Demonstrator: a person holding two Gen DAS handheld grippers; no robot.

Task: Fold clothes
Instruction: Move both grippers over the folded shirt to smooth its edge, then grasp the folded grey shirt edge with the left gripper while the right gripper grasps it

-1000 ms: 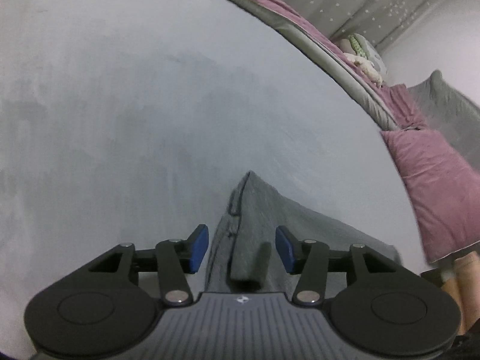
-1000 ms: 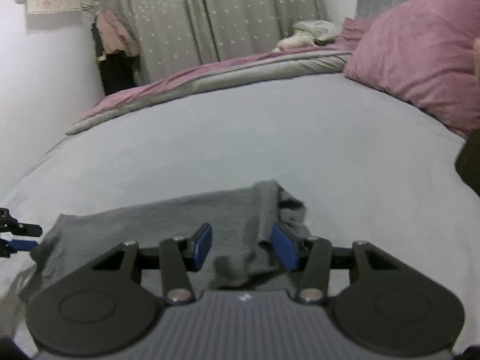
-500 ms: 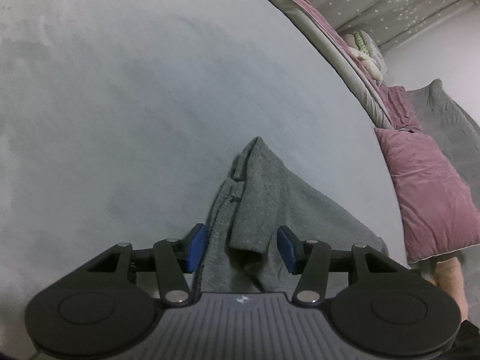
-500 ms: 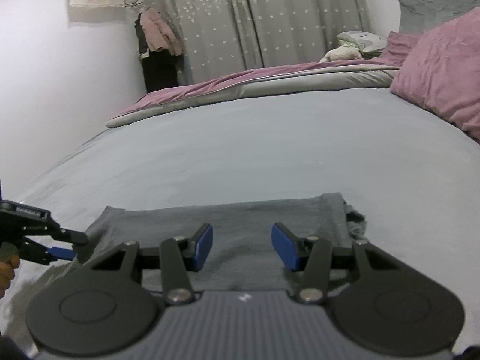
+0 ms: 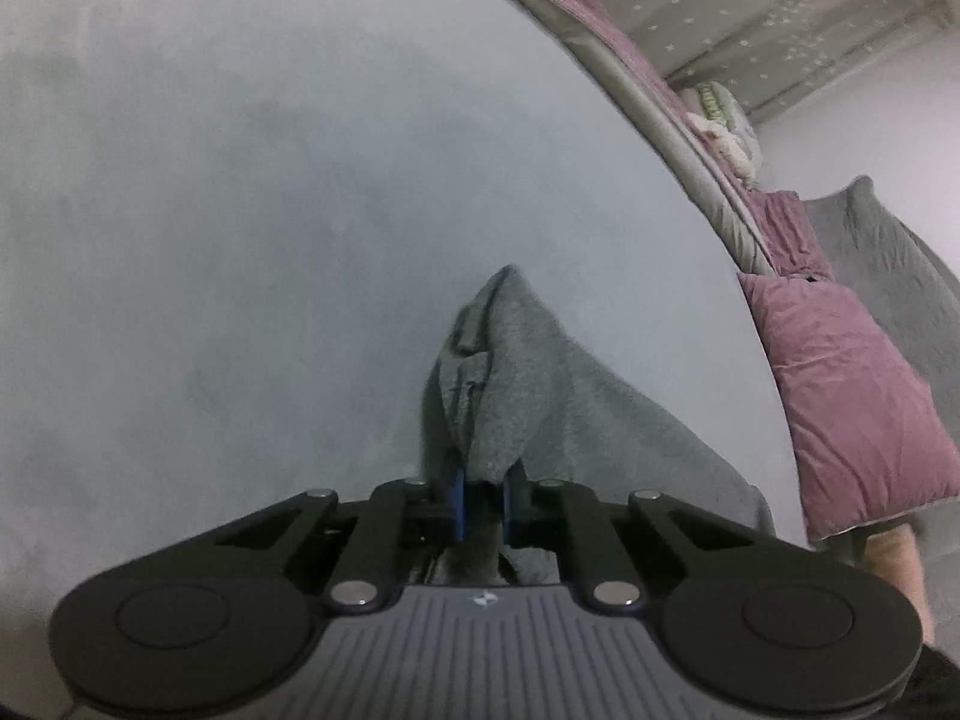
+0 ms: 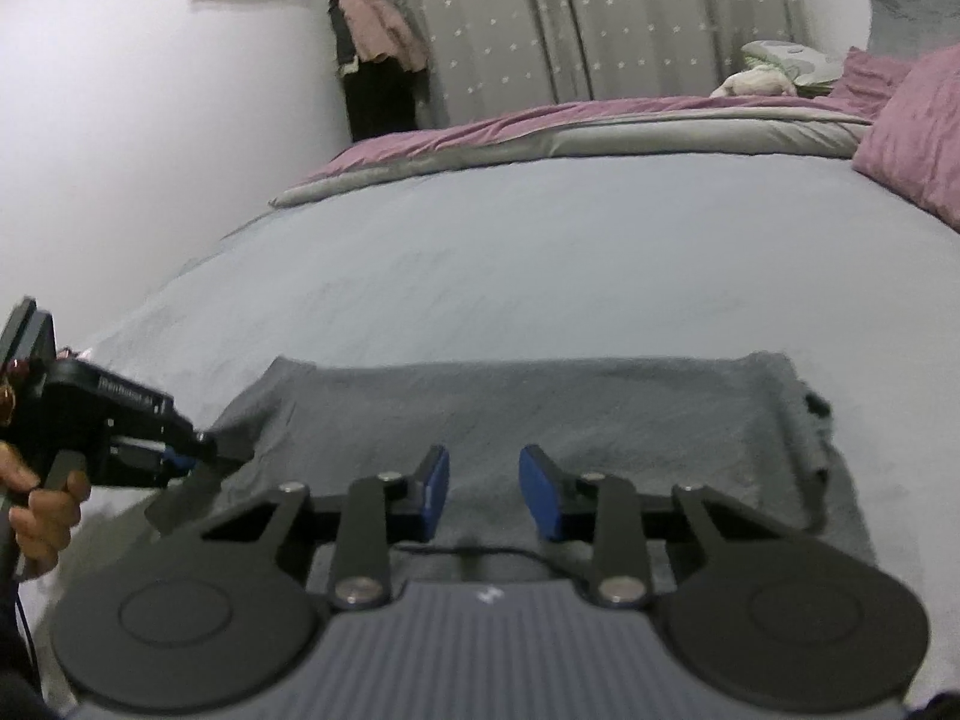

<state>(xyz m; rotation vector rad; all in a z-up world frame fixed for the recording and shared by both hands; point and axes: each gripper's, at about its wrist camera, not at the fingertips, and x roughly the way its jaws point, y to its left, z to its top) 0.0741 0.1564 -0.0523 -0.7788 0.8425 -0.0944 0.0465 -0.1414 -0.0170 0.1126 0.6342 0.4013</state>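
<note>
- Pink pillow [image 6: 918, 138] and rolled blanket [image 6: 600, 138] sit way off; lots of bare bed [image 6: 510, 264] beyond.
- Grey shirt [image 6: 540, 414] lies flat, near edge.
- Left gripper [image 5: 482, 501] pinches its corner.
- Right gripper [image 6: 483, 489] hovers, spread, holding nothing.

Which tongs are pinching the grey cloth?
The left tongs: their blue pads are squeezed together on a corner of the grey cloth. The right tongs are spread apart above it, holding nothing.
</note>
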